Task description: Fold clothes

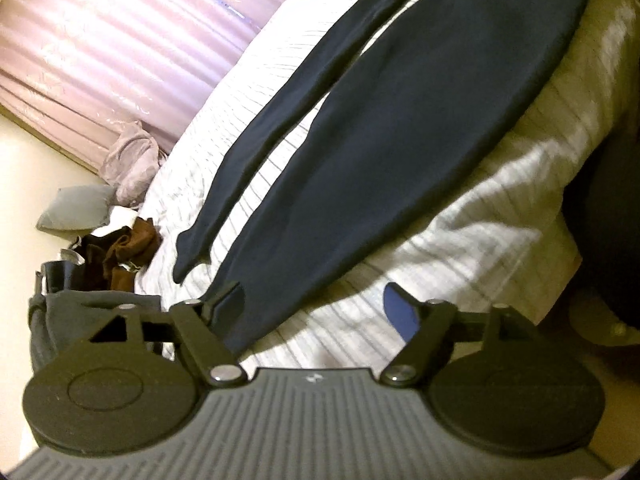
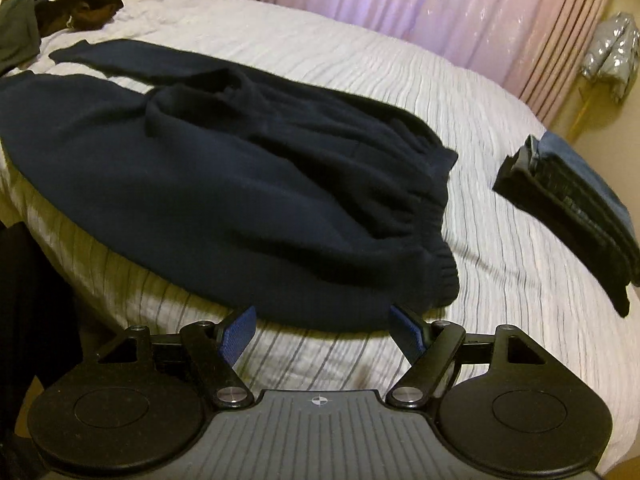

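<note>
Dark navy trousers point(image 1: 400, 120) lie flat on the striped white bedcover point(image 1: 460, 240), both legs stretched out. In the left wrist view one leg's hem reaches my left gripper point(image 1: 314, 308), which is open; its left finger point(image 1: 226, 300) sits over the hem's corner and the right blue pad is on bare cover. In the right wrist view the trousers point(image 2: 180, 184) show their gathered waistband point(image 2: 436, 264). My right gripper point(image 2: 324, 330) is open just short of the fabric's near edge, with only bedcover point(image 2: 320, 60) between its pads.
A folded stack of dark and blue clothes point(image 2: 560, 208) sits on the bed to the right. A heap of brown and dark garments point(image 1: 120, 252) lies past the trouser hems. Pink curtains point(image 2: 440, 8) hang behind the bed. A grey pillow point(image 1: 76, 208) is at the far edge.
</note>
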### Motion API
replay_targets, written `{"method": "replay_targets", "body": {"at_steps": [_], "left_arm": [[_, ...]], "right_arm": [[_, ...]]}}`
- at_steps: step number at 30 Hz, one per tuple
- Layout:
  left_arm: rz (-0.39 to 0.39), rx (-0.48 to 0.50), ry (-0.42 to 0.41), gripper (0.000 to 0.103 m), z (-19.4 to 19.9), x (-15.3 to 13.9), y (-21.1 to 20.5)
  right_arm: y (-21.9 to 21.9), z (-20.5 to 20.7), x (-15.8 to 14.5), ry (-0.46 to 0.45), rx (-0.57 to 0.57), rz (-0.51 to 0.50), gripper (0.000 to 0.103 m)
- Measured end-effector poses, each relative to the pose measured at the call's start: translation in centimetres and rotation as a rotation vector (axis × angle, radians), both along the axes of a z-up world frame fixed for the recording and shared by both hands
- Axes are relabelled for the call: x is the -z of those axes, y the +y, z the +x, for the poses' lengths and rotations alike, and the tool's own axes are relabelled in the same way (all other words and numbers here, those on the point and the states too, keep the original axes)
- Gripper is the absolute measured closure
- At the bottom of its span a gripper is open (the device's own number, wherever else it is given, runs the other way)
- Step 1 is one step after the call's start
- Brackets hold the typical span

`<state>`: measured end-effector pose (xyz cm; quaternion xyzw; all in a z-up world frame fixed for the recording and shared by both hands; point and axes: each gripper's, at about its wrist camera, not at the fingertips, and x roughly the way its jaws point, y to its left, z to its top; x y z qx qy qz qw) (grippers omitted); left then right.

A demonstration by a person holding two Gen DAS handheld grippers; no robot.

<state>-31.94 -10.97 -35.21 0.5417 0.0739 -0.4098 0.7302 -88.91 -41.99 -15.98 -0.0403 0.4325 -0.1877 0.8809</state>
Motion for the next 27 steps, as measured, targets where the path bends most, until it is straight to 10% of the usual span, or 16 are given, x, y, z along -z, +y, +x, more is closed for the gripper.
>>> {"method": "replay_targets", "body": {"at_steps": [17,27], "left_arm": [[-0.008,-0.062,0.062,0.01,2.6,-0.5,1.5],[0.074,0.009,-0.149,0.013,4.4,-0.1,3.3]], "right_arm": [[-0.1,0.2,0.5,0.035,0.014,0.001,0.027],[4.8,-0.7,1.2,-0.009,-0.258,-0.279,0.029]]}}
